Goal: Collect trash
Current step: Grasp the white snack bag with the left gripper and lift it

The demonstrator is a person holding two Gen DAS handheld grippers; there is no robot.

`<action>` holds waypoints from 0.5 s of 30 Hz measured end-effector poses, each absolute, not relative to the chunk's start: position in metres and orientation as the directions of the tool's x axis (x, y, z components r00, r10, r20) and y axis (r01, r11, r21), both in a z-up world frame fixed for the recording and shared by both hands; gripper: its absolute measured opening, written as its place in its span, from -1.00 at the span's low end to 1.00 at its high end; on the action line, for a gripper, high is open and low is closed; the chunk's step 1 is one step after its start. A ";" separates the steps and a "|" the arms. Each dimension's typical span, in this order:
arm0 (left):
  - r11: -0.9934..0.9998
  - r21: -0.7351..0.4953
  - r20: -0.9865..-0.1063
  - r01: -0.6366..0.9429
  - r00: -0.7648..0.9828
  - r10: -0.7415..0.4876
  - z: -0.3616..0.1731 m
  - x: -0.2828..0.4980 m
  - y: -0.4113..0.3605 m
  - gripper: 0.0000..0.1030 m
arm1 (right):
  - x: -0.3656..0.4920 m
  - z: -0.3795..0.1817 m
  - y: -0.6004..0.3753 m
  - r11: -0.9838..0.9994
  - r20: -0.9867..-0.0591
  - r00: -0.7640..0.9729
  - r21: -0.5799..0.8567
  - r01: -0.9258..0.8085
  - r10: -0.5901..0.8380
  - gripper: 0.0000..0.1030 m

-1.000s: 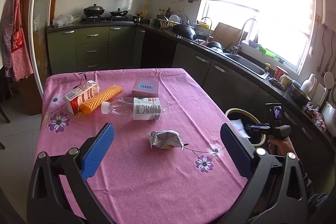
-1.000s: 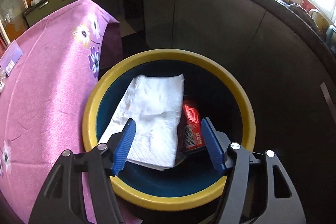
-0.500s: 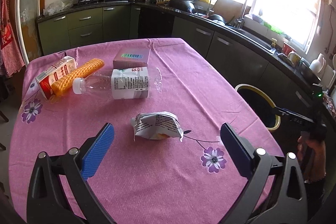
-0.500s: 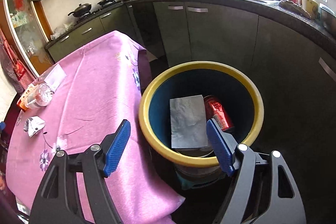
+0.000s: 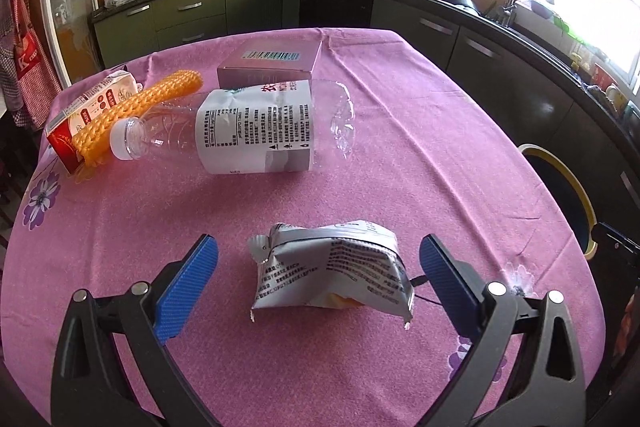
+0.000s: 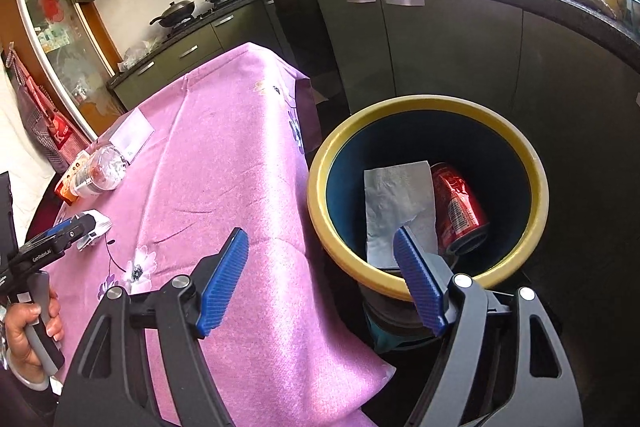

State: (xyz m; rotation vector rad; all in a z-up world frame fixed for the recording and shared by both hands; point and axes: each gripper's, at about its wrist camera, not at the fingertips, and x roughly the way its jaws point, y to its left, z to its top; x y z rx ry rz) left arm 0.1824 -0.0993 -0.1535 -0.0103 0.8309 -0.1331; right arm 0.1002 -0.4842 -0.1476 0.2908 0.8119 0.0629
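A crumpled silver snack bag (image 5: pixel 332 275) lies on the pink tablecloth (image 5: pixel 420 155). My left gripper (image 5: pixel 319 247) is open and straddles the bag, with its blue pads clear of it on both sides. Behind the bag lie an empty plastic bottle (image 5: pixel 256 131), an orange foam net (image 5: pixel 136 111), a drink carton (image 5: pixel 92 107) and a pink box (image 5: pixel 272 65). My right gripper (image 6: pixel 320 239) is open and empty, poised above the gap between the table edge and the yellow-rimmed bin (image 6: pixel 424 107). Inside the bin are a paper napkin (image 6: pixel 400 203) and a red can (image 6: pixel 460 203).
The bin (image 5: pixel 576 187) stands on the floor off the table's right side. Dark kitchen cabinets (image 6: pixel 440 47) run close behind it. In the right wrist view a hand (image 6: pixel 28 323) holds the left gripper's handle at the table's near corner.
My left gripper came down and forward, so the snack bag now lies between its jaws. My right gripper pulled back from over the bin, swung toward the table, and opened slightly wider.
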 end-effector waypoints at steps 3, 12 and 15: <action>0.992 -0.064 -0.743 0.113 0.658 -0.123 -0.155 0.184 -0.099 0.80 | 0.102 -0.150 -0.486 0.956 -0.708 0.686 0.287 0.060 0.170 0.45; 0.990 -0.065 -0.756 0.128 0.642 -0.132 -0.154 0.181 -0.099 0.37 | 0.100 -0.151 -0.485 0.952 -0.704 0.687 0.300 0.060 0.179 0.45; 0.987 -0.071 -0.754 0.143 0.640 -0.147 -0.150 0.176 -0.100 0.31 | 0.098 -0.149 -0.484 0.951 -0.699 0.691 0.306 0.056 0.184 0.45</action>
